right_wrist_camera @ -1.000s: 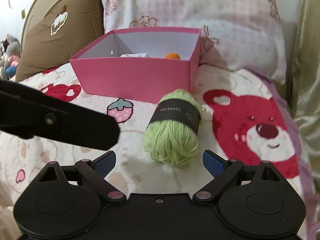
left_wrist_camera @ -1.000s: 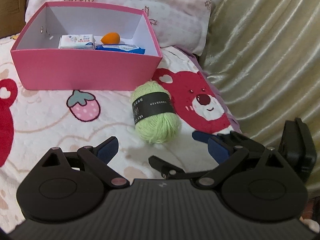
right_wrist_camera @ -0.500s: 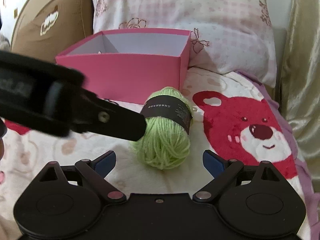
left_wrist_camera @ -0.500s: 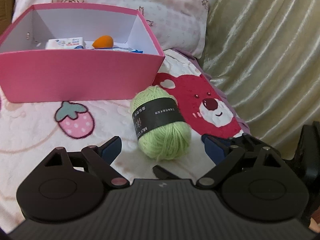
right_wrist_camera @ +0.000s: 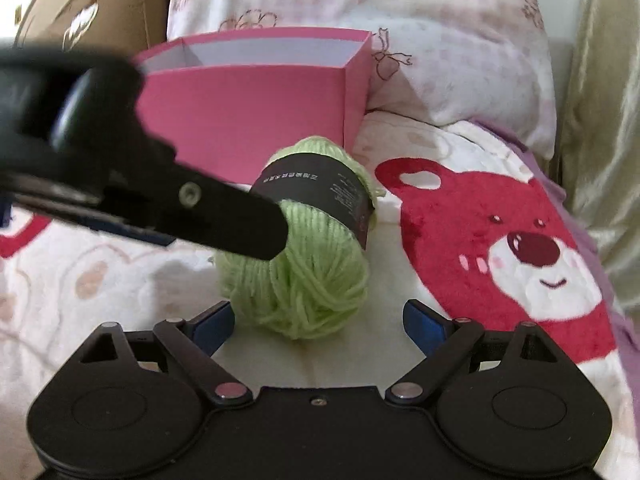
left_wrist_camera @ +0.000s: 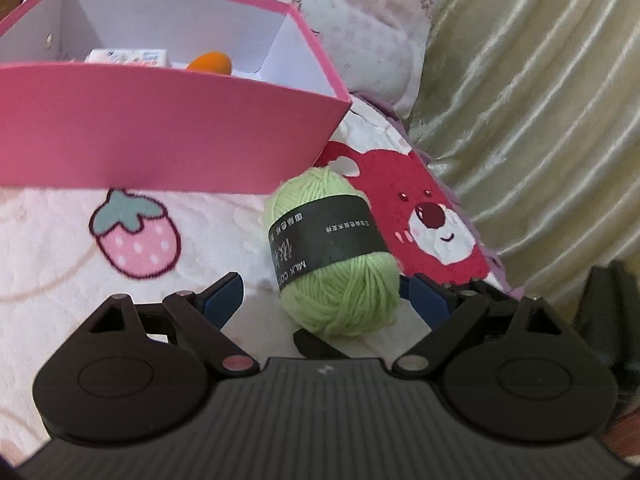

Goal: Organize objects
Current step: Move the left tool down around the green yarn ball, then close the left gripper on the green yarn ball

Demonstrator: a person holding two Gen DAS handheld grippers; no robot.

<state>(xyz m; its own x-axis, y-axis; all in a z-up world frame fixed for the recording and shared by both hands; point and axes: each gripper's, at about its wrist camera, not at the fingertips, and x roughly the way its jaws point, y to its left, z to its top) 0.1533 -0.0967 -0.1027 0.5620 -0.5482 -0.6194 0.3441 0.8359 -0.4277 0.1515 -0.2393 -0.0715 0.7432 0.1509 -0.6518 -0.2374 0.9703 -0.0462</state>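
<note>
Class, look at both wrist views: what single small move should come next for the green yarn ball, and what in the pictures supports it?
Probably ease the left tool slightly forward, then close it on the green yarn ball. Its jaws stand open on either side of the ball's near end, nothing gripped yet. The ball lies on the blanket just in front of the pink box. The right tool is open too.

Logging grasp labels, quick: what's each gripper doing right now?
Left gripper: open, holding nothing, fingers either side of the green yarn ball.
Right gripper: open, holding nothing, yarn just ahead.
</note>
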